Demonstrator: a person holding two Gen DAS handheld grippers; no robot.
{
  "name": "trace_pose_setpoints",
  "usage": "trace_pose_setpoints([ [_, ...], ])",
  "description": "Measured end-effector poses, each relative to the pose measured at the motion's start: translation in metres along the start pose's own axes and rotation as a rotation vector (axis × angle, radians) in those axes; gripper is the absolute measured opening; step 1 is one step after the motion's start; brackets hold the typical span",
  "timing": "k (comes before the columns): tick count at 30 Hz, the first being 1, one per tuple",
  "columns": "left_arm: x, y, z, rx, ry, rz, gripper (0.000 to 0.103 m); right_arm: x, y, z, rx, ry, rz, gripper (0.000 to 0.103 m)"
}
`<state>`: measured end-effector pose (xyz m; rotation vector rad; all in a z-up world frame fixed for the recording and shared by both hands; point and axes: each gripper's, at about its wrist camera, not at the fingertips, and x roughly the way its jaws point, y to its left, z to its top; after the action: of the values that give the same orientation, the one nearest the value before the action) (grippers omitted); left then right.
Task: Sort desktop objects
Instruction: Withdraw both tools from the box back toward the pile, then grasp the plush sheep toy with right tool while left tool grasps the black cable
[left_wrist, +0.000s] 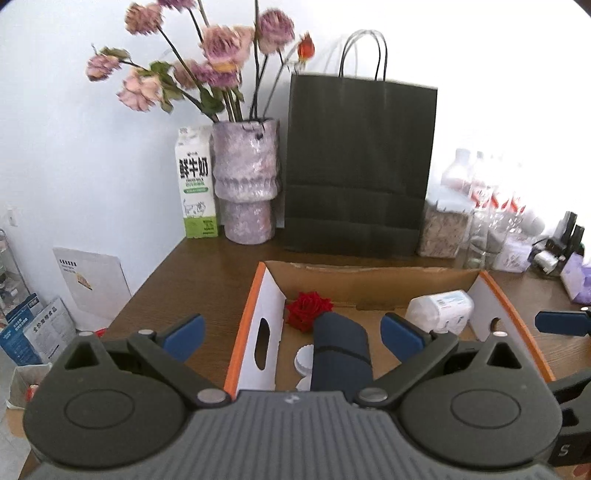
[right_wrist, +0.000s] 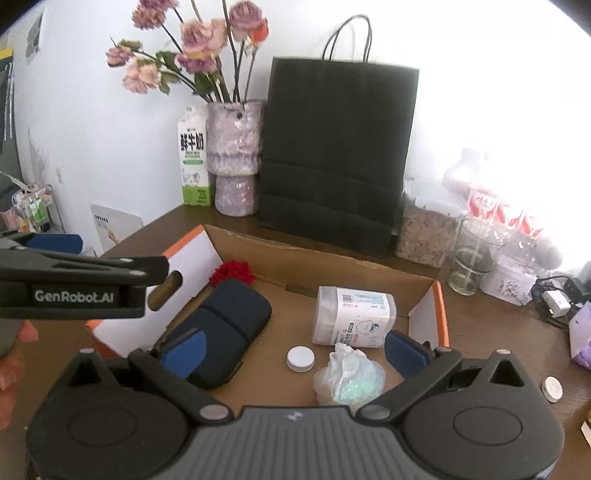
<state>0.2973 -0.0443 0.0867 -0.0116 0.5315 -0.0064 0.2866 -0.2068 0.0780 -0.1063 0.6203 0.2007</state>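
On the desk (right_wrist: 480, 332), an open cardboard box (right_wrist: 236, 236) holds five things: one navy case (right_wrist: 225, 328) at nine o'clock, one red flower (right_wrist: 232, 272), one wipes pack (right_wrist: 354, 317), one white cap (right_wrist: 301, 359), one crumpled wrapper (right_wrist: 349, 376). Left claw (left_wrist: 291, 334) and right claw (right_wrist: 293, 350) both gape wide, holding nothing.

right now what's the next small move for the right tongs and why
Probably swing the open right tongs right toward the small white round disc, the one sortable item lying on the brown wooden desk outside the orange-edged cardboard box, while both tongs are empty.
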Motion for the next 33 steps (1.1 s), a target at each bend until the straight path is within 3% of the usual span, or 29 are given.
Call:
trace_pose_setpoints([
  [8, -0.065, 0.014, -0.025, -0.015, -0.106, -0.049, 0.103, -0.061, 0.002, -0.030, 0.031, -0.132, -0.013, 0.103],
  [15, -0.113, 0.027, -0.070, -0.025, -0.190, -0.056, 0.103, -0.109, -0.001, -0.078, 0.085, -0.213, -0.002, 0.103],
  [25, -0.124, 0.049, -0.138, -0.092, -0.095, -0.040, 0.103, -0.125, 0.004, -0.167, 0.171, -0.144, -0.020, 0.103],
  [33, -0.126, 0.048, -0.148, -0.062, -0.092, -0.036, 0.103, -0.123, 0.018, -0.183, 0.146, -0.110, -0.018, 0.103],
])
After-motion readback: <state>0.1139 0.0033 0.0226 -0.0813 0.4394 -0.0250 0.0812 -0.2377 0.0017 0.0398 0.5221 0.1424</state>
